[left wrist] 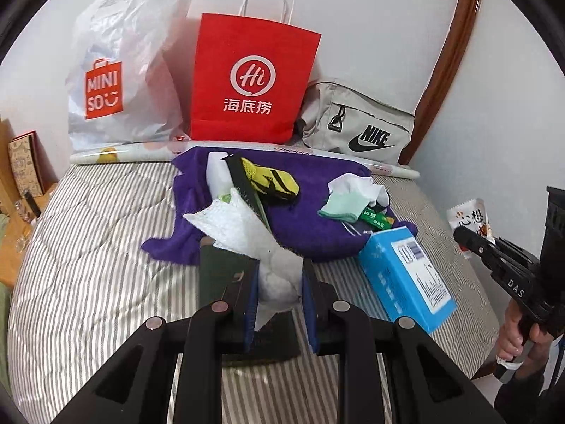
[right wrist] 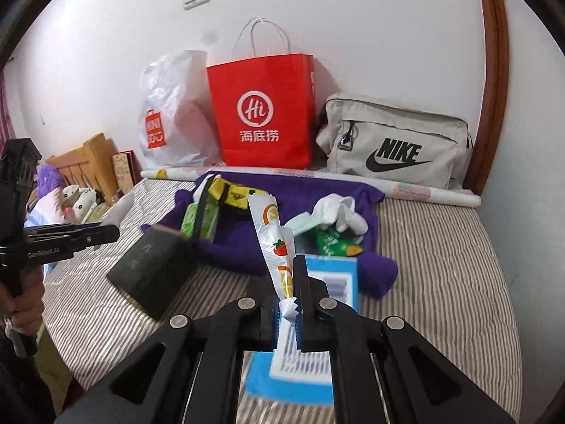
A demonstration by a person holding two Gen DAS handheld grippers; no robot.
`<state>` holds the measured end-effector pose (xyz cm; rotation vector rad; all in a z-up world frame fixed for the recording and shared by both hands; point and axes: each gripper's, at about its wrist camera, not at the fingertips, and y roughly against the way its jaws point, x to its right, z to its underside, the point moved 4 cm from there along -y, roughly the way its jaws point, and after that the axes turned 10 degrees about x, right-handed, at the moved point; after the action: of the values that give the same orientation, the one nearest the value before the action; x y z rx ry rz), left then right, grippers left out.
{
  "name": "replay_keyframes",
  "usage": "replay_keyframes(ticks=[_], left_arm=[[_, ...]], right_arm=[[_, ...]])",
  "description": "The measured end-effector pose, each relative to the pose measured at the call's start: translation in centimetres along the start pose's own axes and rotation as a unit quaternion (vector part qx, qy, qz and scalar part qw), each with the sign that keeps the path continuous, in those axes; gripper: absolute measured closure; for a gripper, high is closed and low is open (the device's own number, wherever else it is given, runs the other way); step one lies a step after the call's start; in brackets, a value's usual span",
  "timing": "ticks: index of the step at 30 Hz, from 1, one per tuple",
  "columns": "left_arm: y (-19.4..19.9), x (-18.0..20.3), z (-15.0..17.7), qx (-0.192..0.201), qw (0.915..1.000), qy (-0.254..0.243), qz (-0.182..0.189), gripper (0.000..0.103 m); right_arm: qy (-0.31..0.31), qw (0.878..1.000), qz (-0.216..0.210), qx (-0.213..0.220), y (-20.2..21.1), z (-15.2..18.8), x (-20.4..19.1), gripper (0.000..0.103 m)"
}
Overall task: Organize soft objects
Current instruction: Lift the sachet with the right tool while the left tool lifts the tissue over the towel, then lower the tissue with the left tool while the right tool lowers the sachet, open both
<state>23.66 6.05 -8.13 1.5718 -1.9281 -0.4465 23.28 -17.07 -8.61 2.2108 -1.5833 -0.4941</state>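
Left claw [left wrist: 279, 282]: clamped on a white fuzzy cloth [left wrist: 243, 226], held above the near part of the bed [left wrist: 88, 247].
Right claw [right wrist: 286, 296]: pinched tight on a fruit-printed snack packet [right wrist: 270, 233], raised over the blue box [right wrist: 328, 282].
Purple towel [left wrist: 310, 226]: spread mid-bed, carrying yellow-black socks [left wrist: 272, 178] and white socks [left wrist: 367, 189].
Far edge: white plastic bag [left wrist: 116, 70], red paper bag [left wrist: 250, 77], grey pouch [left wrist: 360, 123] against the wall.

two close wrist views, shared bed [left wrist: 88, 247]
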Motion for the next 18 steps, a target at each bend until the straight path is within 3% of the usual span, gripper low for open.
replay_keyframes(ticks=[10, 18], left_arm=[[-5.4, 0.4, -2.6, -0.031, 0.9994, 0.005, 0.015, 0.082], [-10.7, 1.4, -4.3, -0.066, 0.9974, -0.008, 0.027, 0.082]], right_arm=[[-0.002, 1.000, -0.018, -0.013, -6.3, -2.8, 1.3, 0.097], [0.002, 0.999, -0.024, -0.046, -11.7, -3.1, 2.8, 0.097]])
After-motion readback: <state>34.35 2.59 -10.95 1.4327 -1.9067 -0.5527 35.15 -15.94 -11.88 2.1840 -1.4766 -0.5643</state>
